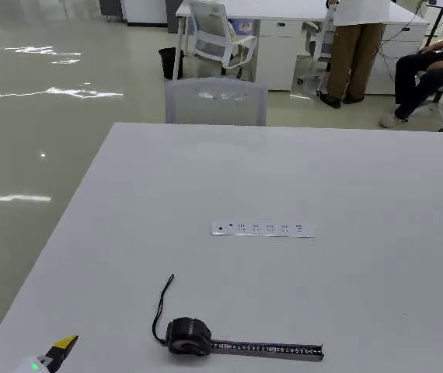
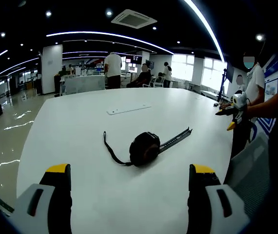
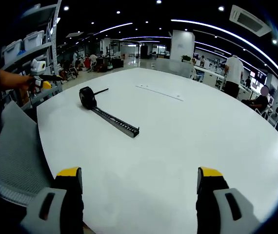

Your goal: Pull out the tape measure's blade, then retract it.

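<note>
Head view shows the tape measure lying on the white surface, on the near side of the socket strip and close to the surface's near edge. Its blade is out, long axis parallel to the strip, tip pointing right; the strap trails toward the strip. Bare surface spreads wide beyond the strip. Left gripper and right gripper hover with fingers spread, holding nothing
</note>
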Demonstrator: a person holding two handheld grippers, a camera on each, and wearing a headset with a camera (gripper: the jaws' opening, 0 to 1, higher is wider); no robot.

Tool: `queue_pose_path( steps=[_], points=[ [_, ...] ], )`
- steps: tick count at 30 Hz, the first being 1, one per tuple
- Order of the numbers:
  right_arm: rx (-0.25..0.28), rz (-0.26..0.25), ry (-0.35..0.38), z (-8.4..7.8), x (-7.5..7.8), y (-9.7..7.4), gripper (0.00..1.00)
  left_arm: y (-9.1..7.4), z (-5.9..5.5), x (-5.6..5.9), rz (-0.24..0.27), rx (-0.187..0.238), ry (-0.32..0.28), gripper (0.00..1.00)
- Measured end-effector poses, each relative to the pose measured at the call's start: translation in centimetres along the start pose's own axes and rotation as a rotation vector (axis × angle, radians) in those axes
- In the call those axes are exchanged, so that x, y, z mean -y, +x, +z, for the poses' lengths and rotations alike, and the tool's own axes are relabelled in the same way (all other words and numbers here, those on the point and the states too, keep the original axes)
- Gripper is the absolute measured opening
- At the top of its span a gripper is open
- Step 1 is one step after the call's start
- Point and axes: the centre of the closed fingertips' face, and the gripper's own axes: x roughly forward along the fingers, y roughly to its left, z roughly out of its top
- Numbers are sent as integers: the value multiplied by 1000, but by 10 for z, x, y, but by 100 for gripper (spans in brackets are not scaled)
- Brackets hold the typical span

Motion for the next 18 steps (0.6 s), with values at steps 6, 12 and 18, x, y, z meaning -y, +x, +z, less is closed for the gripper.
queue_pose_path(
  steps=[6, 12, 18],
  points=[
    [-15, 27, -43, 6, -1, 9, 100, 7, -3, 7, 8, -17, -18, 99],
    [-23, 61, -85, 12, 0, 18, 94, 20, 8, 11, 41, 6, -52, 99],
    [-45, 85, -153, 22, 0, 27, 95, 34, 20, 16, 90, 10, -33, 99]
  ],
)
